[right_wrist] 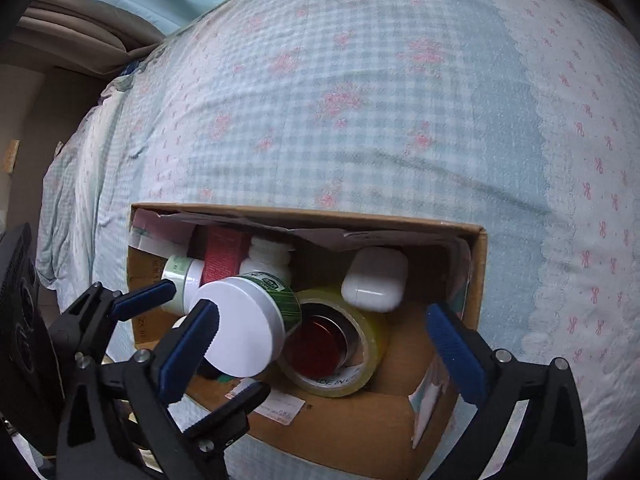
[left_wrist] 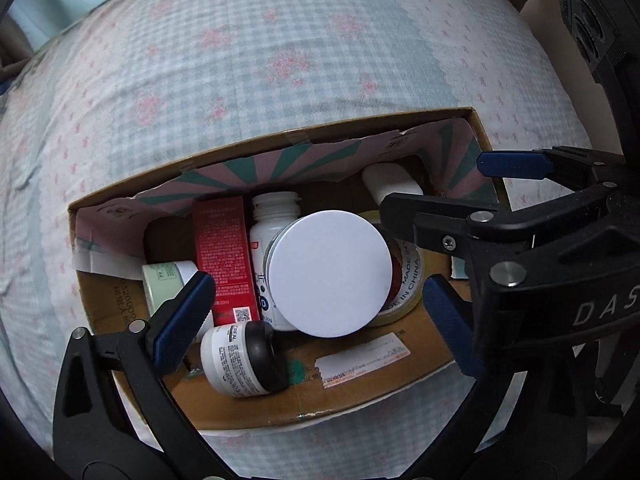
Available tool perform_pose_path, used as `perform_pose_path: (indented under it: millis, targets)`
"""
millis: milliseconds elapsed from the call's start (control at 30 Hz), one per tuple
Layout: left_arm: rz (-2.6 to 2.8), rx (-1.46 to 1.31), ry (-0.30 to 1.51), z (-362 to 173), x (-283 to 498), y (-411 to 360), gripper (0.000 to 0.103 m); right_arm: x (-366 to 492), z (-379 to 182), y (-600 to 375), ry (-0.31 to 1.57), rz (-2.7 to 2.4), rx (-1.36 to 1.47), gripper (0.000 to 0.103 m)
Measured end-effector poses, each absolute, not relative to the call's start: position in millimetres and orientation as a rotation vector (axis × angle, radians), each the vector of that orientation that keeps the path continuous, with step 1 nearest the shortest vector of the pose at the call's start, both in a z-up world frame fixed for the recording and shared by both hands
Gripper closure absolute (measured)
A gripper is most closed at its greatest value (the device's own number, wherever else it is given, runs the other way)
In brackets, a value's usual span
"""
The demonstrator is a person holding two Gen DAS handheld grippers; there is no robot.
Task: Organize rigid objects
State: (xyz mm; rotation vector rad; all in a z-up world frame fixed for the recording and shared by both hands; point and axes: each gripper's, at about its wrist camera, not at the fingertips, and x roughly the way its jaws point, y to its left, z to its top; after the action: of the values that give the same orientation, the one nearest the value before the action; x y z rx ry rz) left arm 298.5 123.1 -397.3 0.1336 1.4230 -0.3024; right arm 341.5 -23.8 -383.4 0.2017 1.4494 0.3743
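We looked down into the open box (left_wrist: 248, 412) on the checked bedcover (left_wrist: 280, 60), and it was packed. A jar with a flat white lid (left_wrist: 330, 272) lay on top at the middle, tipped so the lid faced us; from the right wrist view its green label showed. Under it, to the right, sat a roll of clear tape (right_wrist: 344, 344) with a red core. A white case (right_wrist: 374, 278) rested near the far right corner. Left of the jar stood a white bottle (left_wrist: 272, 220), then a red carton (left_wrist: 226, 256) leaning beside it, then a pale green tub (left_wrist: 164, 280) against the left wall. A small black-capped bottle (left_wrist: 244, 360) lay on its side at the near edge.

Our left claw (left_wrist: 316, 316) hung over the box with its jaws spread as wide as they go, the jar between them but untouched by either pad. Our right claw (right_wrist: 322, 350) was spread just as wide over the tape and jar, pinching nothing. In the left view its blue-tipped fingers (left_wrist: 512, 164) reached in from the right above the case.
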Motion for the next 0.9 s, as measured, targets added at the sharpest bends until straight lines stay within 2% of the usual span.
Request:
perform_pose_path:
  millis: [267,500,700,900]
  targets:
    - [-0.301,0.110,1.394,-371.4,270.6,136.6,0.000,316.8,-367.5,-31.4,1.430,0.333,0.242,0.000]
    - [-0.302,0.100,1.345,-323.5,251.8,150.4,0.000,290.1,-319.4,-43.2,1.361,0.265,0.251,0.000]
    - [-0.286,0.038,1.224,-236.0,235.4,169.2,0.000,257.0,-245.7,-52.2,1.281,0.218,0.228,0.000]
    - [-0.232,0.063,0.980,-125.4,208.2,178.2,0.000,220.4,-140.2,-66.5,1.103,0.159,0.176,0.000]
